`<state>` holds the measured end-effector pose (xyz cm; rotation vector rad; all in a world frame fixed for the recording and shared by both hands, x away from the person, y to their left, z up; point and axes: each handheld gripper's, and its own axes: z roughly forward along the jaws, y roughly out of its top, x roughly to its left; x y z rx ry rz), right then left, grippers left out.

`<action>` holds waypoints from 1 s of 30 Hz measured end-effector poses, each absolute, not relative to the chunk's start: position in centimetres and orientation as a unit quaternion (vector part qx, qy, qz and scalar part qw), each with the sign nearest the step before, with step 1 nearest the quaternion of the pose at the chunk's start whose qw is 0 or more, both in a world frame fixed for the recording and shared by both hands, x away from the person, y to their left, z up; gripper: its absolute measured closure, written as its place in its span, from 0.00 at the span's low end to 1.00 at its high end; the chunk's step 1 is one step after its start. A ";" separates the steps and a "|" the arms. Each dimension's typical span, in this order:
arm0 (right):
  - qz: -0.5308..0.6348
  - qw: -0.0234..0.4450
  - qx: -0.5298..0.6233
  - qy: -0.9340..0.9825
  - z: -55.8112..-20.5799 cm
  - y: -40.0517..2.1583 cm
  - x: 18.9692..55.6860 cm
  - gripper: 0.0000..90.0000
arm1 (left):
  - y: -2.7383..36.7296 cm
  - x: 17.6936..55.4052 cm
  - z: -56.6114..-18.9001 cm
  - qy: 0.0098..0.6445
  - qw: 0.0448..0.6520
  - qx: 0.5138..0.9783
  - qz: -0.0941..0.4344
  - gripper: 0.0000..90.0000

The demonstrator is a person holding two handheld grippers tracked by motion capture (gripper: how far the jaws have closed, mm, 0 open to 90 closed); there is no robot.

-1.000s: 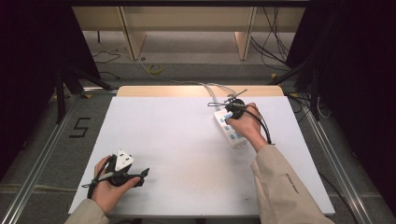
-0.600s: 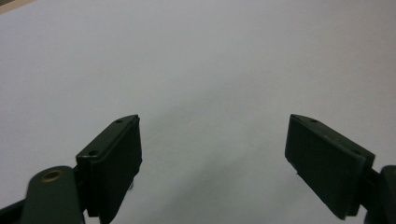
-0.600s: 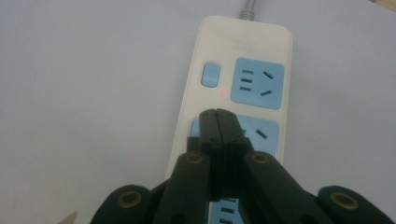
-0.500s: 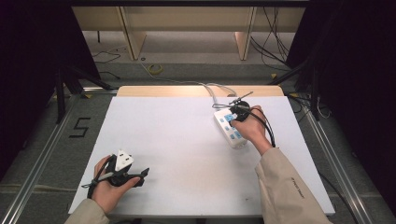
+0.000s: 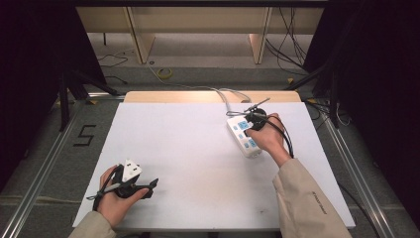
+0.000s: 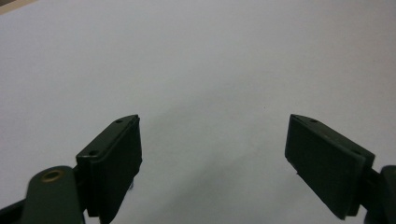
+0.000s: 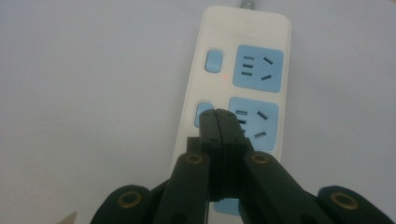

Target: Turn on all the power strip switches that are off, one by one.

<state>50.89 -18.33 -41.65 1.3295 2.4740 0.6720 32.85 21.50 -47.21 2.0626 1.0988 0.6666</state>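
Right gripper (image 7: 218, 122): black jaws pressed together with nothing between them, tips over the second blue switch of the white plastic power strip with blue sockets (image 7: 243, 84). The strip lies flat on the white table (image 5: 188, 148), directly beneath the tool. Left gripper (image 6: 212, 154): jaws spread wide, empty, above bare tabletop, well apart from the strip.

power strips: 1 (image 5: 243, 136) | grippers: 2 — left gripper (image 5: 148, 187), right gripper (image 5: 249, 122) | tables: 1 (image 5: 188, 148)
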 end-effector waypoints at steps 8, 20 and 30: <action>0.227 0.119 0.456 0.852 -41.6 -18.3 50.4 1.00 | 21.5 32.8 -47.2 0.424 0.347 0.797 0.256 0.21; 0.221 0.109 0.456 0.855 -41.7 -18.4 49.8 1.00 | 21.5 32.9 -47.2 0.424 0.348 0.796 0.257 0.21; 0.216 0.104 0.456 0.857 -41.8 -18.4 49.6 1.00 | 21.5 32.9 -47.2 0.423 0.347 0.797 0.258 0.21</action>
